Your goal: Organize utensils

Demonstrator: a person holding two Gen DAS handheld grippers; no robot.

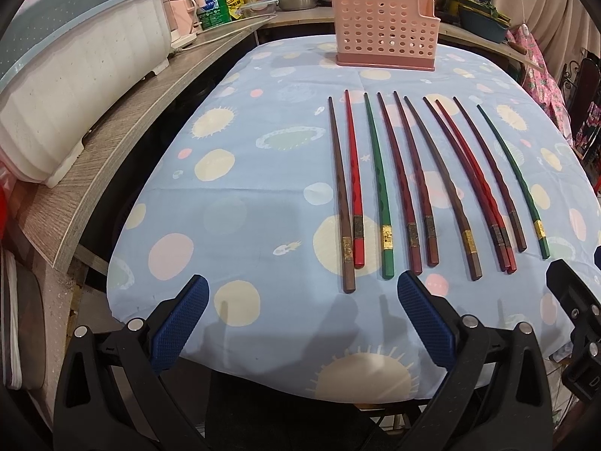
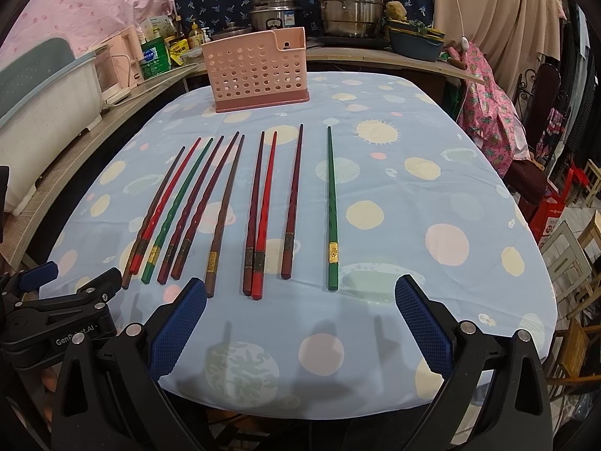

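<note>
A desk point(image 1: 263, 195) draped in a pale blue cloth printed with pastel dots and suns fills both views. Ten long lacquered chopsticks point(image 1: 413, 188) in brown, red and green lie side by side on it, tips pointing far. A pink perforated plastic utensil basket point(image 1: 385, 32) stands upright at the far edge. Steel pots point(image 2: 349, 3) crowd the counter behind. Only the left view shows the big white tub point(image 1: 75, 86) fully; only the right shows chairs point(image 2: 578, 248). The left hand-held gripper point(image 1: 302, 319) and right hand-held gripper point(image 2: 300, 319) hover spread, holding nothing.
</note>
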